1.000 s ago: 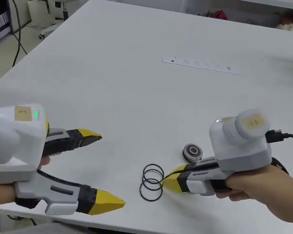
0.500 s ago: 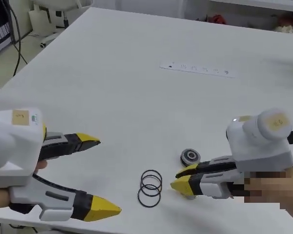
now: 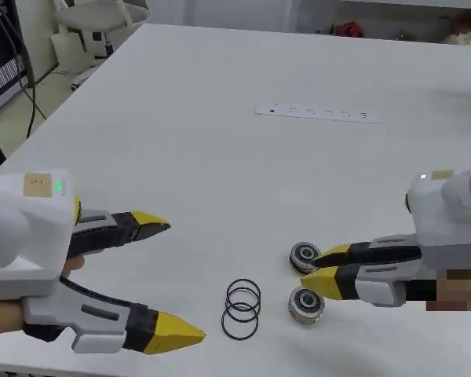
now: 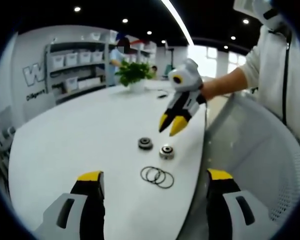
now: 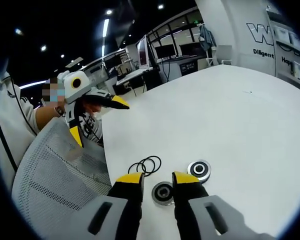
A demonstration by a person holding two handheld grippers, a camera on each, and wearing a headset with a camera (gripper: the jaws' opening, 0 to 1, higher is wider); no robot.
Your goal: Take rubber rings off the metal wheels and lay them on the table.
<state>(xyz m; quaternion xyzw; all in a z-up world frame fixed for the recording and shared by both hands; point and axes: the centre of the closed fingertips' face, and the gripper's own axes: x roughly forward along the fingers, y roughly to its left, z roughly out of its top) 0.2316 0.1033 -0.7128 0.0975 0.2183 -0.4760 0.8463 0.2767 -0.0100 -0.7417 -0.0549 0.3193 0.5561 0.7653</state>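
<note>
Yellow-tipped, the left gripper hangs at the table's near-left corner, its jaws spread wide and empty, probably ready to steady a wheel. Three black rubber rings lie overlapping by the near edge, apparently the pile for finished ones. Just right of them sit two metal wheels, close together but apart; whether either carries a ring I cannot tell. The right gripper hovers just beside them, jaws slightly parted and gripping nothing. Wall lettering in the right gripper view reads "Diligent"; the left gripper's sticker is unreadable.
</note>
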